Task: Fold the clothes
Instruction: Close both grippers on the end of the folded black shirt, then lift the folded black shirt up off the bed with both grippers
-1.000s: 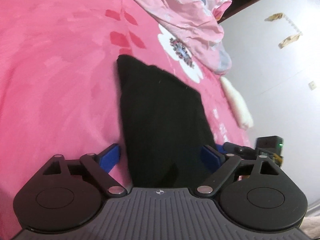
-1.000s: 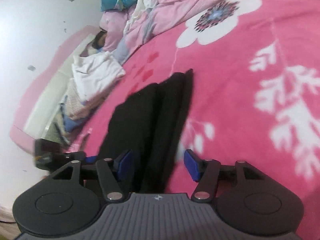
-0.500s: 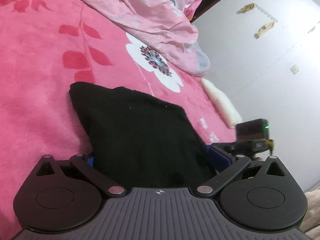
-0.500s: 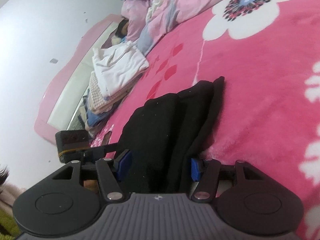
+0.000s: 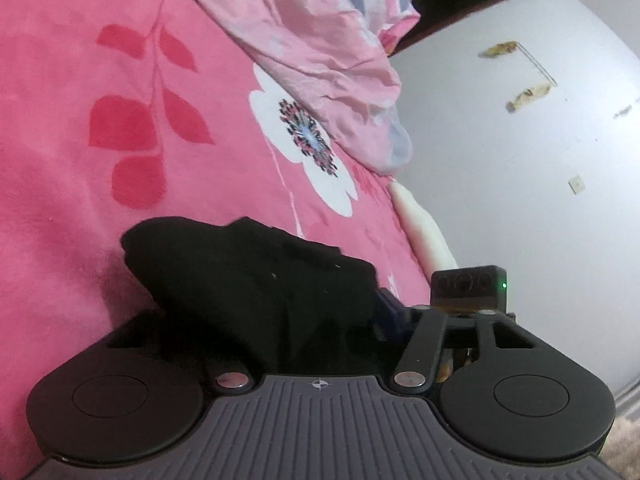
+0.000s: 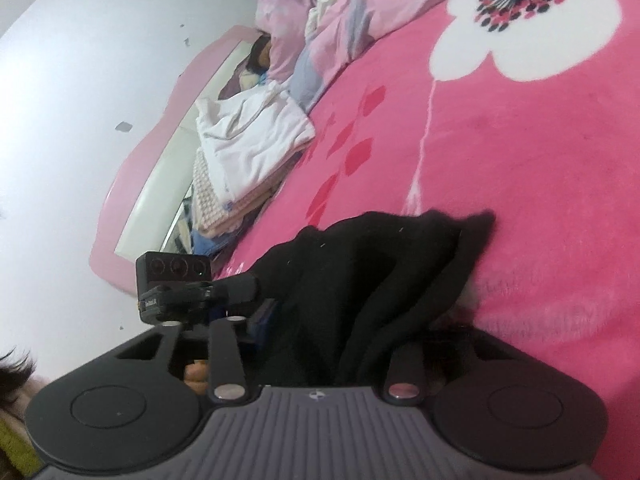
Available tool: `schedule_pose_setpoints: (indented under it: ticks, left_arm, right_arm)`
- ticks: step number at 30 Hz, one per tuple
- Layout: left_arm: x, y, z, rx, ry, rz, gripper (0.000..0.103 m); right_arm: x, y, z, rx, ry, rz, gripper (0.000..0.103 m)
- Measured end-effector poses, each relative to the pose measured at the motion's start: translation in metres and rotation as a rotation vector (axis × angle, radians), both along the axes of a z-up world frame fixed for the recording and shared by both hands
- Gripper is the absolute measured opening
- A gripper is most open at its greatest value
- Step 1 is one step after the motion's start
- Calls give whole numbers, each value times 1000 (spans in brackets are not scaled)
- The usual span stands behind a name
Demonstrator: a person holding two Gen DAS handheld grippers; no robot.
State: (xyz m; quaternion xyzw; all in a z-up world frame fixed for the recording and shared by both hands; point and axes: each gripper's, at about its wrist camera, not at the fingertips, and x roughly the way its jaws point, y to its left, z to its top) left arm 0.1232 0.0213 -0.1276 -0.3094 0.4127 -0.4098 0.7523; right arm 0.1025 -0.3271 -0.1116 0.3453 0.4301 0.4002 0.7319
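Observation:
A folded black garment (image 5: 256,280) lies on the pink floral blanket (image 5: 100,140) and fills the space between the fingers of my left gripper (image 5: 276,320); the jaws are closed in on it and mostly hidden by the cloth. In the right wrist view the same black garment (image 6: 372,280) bunches up between the fingers of my right gripper (image 6: 332,332), which is also shut on it. Each gripper appears in the other's view, at the garment's opposite side (image 5: 468,284) (image 6: 176,280).
A rumpled pink quilt (image 5: 320,40) lies at the far side of the bed. A stack of folded clothes with a white top (image 6: 248,140) sits by the pink headboard (image 6: 132,168). A grey wall (image 5: 520,180) is beside the bed.
Both grippers closed on the black garment and pushed its near end forward, so it went from long and flat to short and bunched. Both cameras tilted lower toward the bed.

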Motion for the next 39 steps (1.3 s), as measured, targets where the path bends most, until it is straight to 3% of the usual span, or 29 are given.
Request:
schedule_pose_setpoints:
  ticks: [6,12,21,30,35,39]
  left_arm:
    - [-4,-8,10,2,-18,2,18]
    - [-32,-9,56,-6,-137,-1,11]
    - [-85,-38,156,-8,-352,-79,9]
    - [-109,-138,248,11,-602,-188,9]
    - [-105,-216,278,-9,-686,-260,9]
    - [-96,-284,286,-38,-705,-317,9]
  right_arm:
    - [-5,14,8,-53,-42,-17,15]
    - [-44,12,51,-77,-198,-86,14]
    - [-125,3,149,-215,-474,-210,13]
    - [-178,-59,246,-337,-740,-415,12]
    - [-197,-120,282,-428,-798,-569,12]
    - [-207,-168,303,-549,-822,-667,12]
